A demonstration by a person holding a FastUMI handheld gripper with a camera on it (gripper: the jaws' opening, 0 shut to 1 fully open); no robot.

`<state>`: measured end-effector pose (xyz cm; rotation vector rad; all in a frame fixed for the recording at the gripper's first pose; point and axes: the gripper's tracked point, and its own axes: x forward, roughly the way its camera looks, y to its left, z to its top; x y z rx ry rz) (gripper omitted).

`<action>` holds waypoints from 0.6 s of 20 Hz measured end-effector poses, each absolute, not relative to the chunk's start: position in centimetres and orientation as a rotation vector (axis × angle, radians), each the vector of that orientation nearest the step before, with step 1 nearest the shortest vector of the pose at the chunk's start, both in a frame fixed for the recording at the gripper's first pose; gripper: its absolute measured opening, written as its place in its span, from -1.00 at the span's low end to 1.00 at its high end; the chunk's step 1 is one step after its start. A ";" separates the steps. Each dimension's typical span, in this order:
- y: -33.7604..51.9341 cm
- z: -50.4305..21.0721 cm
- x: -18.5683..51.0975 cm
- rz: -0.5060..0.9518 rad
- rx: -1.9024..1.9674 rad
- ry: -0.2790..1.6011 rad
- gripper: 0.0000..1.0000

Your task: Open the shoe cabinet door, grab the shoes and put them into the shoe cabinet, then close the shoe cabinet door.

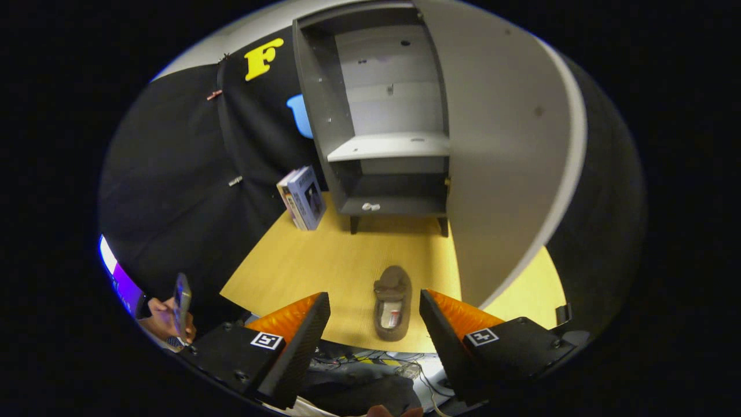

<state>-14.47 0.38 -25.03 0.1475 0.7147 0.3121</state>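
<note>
Fingers nearest, spread wide apart, nothing between the pads; gripper hangs above the near edge of the table. Shoe lies on the table just ahead, in line with the gap between my fingers, lengthwise toward the cabinet, apparently toe toward me. Not touching it yet.

Shoe cabinet stands at the far side of the table, door swung open on its right and reaching back near my right finger. Shelf bare; some small pale object on the bottom board, can't tell what. Boxed item leans just left of the cabinet.

So door step looks done, grab is next. My plan:
- drop straight down, keep jaws wide until pads straddle the shoe's sides
- clamp across the middle, not the soft opening, or it'll fold
- stay left of the door edge on the carry
- shelf looks the easiest target

A hand holds a phone off the table's near left, clear of my path.
</note>
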 end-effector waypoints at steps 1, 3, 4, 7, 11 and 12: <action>1.0 -26.5 -14.3 0.319 0.150 0.737 0.97; 3.3 -30.9 -12.5 0.326 0.140 0.791 0.98; 3.7 -32.6 -12.1 0.325 0.127 0.809 0.98; 5.7 -39.1 -10.7 0.314 0.106 0.869 0.98; 6.8 -45.1 -8.1 0.255 0.127 0.903 0.98; 7.0 -46.3 -7.3 0.247 0.120 0.900 0.97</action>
